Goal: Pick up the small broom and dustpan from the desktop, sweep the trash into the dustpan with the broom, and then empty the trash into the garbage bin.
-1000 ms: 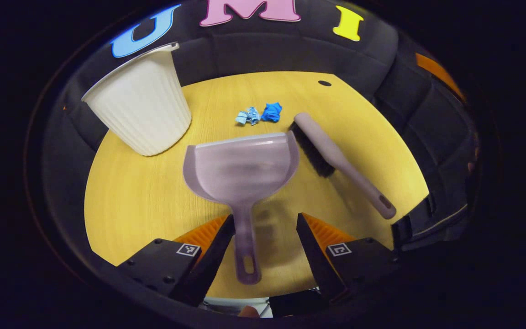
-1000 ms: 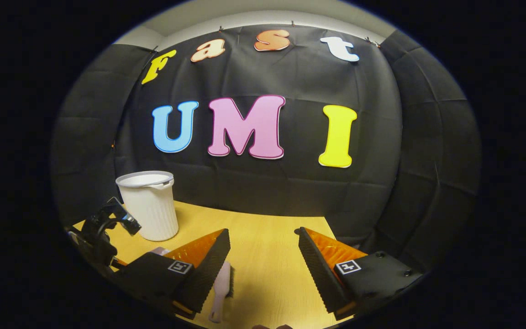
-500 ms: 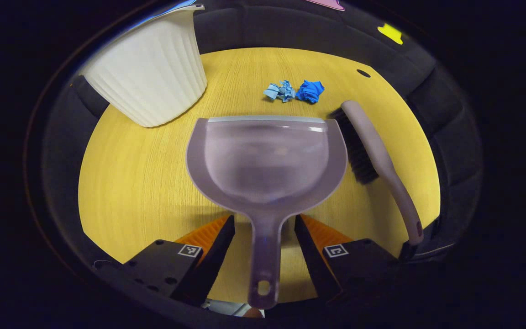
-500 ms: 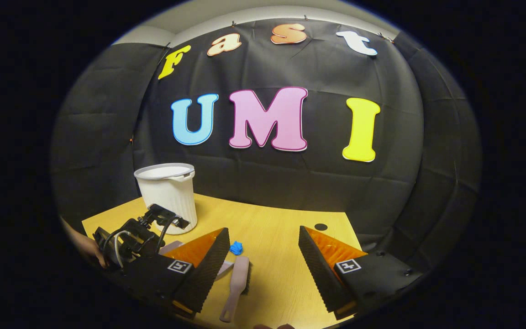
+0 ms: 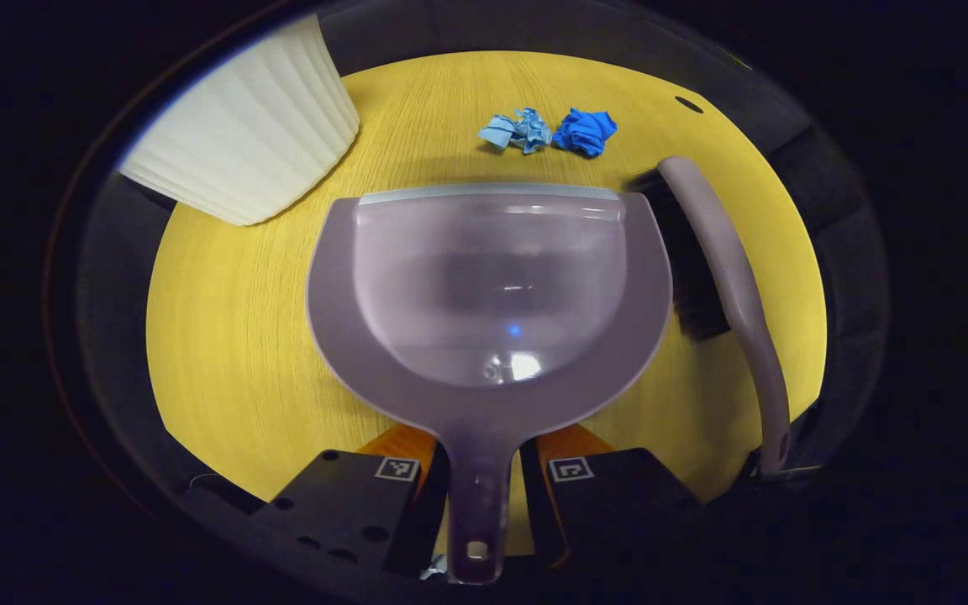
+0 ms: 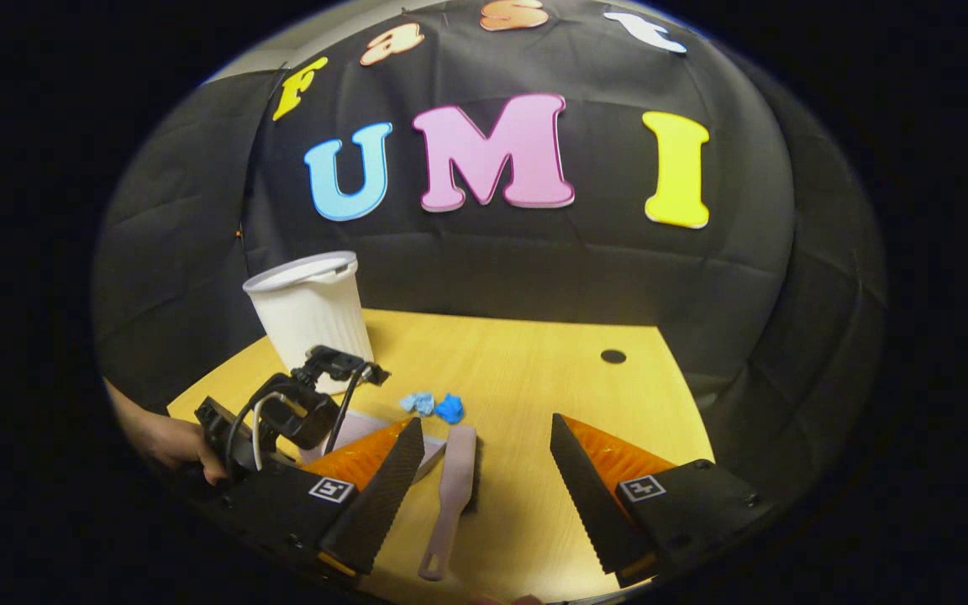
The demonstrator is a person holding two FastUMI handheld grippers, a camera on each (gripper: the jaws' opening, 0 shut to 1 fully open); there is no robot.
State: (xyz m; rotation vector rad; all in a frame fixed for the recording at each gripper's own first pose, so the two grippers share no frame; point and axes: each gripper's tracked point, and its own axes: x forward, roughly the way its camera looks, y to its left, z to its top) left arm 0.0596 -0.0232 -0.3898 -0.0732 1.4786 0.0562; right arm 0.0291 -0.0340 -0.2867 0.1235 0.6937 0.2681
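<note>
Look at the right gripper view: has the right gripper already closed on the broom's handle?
No: the right gripper is open, its fingers spread well apart, and the broom lies on the desktop between them, untouched.

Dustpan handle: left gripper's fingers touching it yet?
Touching. In the left gripper view, both fingers sit flush against the dustpan handle, no gap either side.

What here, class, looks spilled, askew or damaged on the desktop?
Nothing stands out. Two crumpled blue scraps lie beyond the dustpan, the broom lies flat beside it, and the white bin stands upright. The scraps are simply the trash to sweep.
</note>
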